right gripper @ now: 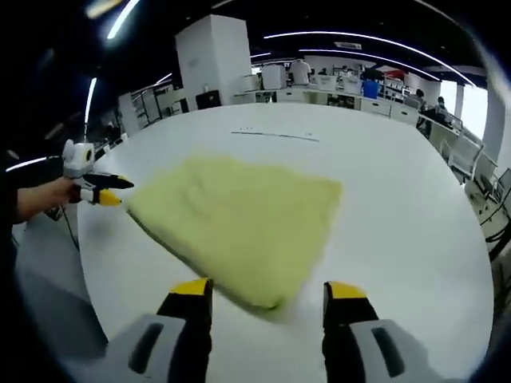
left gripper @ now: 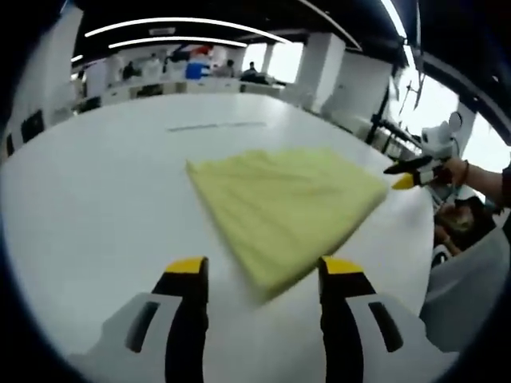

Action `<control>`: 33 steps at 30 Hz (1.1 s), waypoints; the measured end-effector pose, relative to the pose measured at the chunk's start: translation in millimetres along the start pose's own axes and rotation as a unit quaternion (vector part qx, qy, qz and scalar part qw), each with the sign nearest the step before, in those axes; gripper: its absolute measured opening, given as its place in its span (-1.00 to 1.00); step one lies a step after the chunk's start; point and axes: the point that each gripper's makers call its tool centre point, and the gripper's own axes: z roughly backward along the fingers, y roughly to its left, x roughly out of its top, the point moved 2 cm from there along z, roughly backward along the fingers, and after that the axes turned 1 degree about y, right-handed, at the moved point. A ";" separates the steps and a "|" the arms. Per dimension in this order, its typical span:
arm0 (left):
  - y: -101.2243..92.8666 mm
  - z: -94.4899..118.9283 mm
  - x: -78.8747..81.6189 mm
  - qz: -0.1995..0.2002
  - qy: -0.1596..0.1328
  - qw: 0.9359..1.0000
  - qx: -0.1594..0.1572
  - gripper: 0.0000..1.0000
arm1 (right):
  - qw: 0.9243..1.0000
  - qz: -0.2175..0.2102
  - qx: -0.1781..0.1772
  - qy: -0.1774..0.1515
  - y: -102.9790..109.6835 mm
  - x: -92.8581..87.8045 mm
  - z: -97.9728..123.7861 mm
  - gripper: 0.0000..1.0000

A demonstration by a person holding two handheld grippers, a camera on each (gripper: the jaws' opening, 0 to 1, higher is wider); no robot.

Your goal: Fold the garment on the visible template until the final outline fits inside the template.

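A pale yellow garment (left gripper: 287,207) lies folded flat on the white table (left gripper: 104,207), with one corner pointing toward the camera. My left gripper (left gripper: 263,275) is open, and that near corner lies between its yellow-tipped jaws, ungripped. The right gripper (left gripper: 411,171), held in a hand, hovers at the cloth's right corner. In the right gripper view the garment (right gripper: 239,219) again points a corner at my right gripper (right gripper: 270,291), which is open around it. The left gripper (right gripper: 100,191) sits by the cloth's left corner. A thin dark line (left gripper: 215,125) (right gripper: 275,136) marks the table beyond the garment.
The table's rim (right gripper: 88,263) curves close on the left of the right gripper view. A person's hand (right gripper: 48,195) holds the far gripper there. Desks, white pillars (right gripper: 211,56) and people stand at the back of the room. Chairs (right gripper: 471,163) line the right side.
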 end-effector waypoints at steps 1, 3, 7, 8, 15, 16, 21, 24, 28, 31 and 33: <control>-0.5 -0.5 -0.6 0.001 0.001 1.000 -0.002 -0.01 | 1.000 0.001 -0.001 0.001 -0.1 -1.8 -0.4 -0.10; -1.8 -1.5 -2.1 0.003 0.003 1.000 -0.007 -0.08 | 1.000 0.013 -0.008 0.009 -1.4 -9.3 -1.8 -0.26; -2.3 -5.5 -6.2 -0.001 0.010 1.000 -0.006 -0.18 | 1.000 0.014 -0.016 0.012 -4.6 -17.0 -3.5 -0.50; -2.8 -5.6 -7.1 0.001 0.011 1.000 -0.007 -0.22 | 1.000 0.012 -0.018 0.011 -5.5 -17.2 -3.7 -0.55; -7.2 -9.5 -8.4 0.022 0.011 1.000 -0.018 -0.49 | 1.000 0.011 -0.010 -0.008 -4.4 -13.9 -3.8 -0.86; -7.4 -10.6 -9.4 0.023 0.015 0.999 -0.019 -0.50 | 1.000 0.013 -0.008 -0.006 -3.9 -14.1 -4.0 -0.88; -10.4 -11.9 -11.5 0.022 0.021 0.999 -0.027 -0.67 | 0.999 0.033 -0.002 -0.003 -2.5 -14.7 -4.2 -1.00; -10.0 -12.0 -13.0 0.016 0.027 0.999 -0.024 -0.69 | 1.000 0.031 -0.002 -0.002 -3.9 -14.5 -3.5 -1.00; -7.0 -10.0 -14.7 0.011 0.032 0.999 -0.017 -0.83 | 0.999 0.042 -0.014 0.001 -10.6 -11.0 3.7 -1.00; -5.4 -8.3 -17.5 0.014 0.038 0.999 -0.018 -0.87 | 0.999 0.051 -0.014 -0.003 -13.0 -5.1 10.5 -1.00; -5.0 -7.7 -19.1 0.013 0.041 0.999 -0.018 -0.89 | 0.998 0.060 -0.012 0.001 -12.2 -4.9 10.5 -1.00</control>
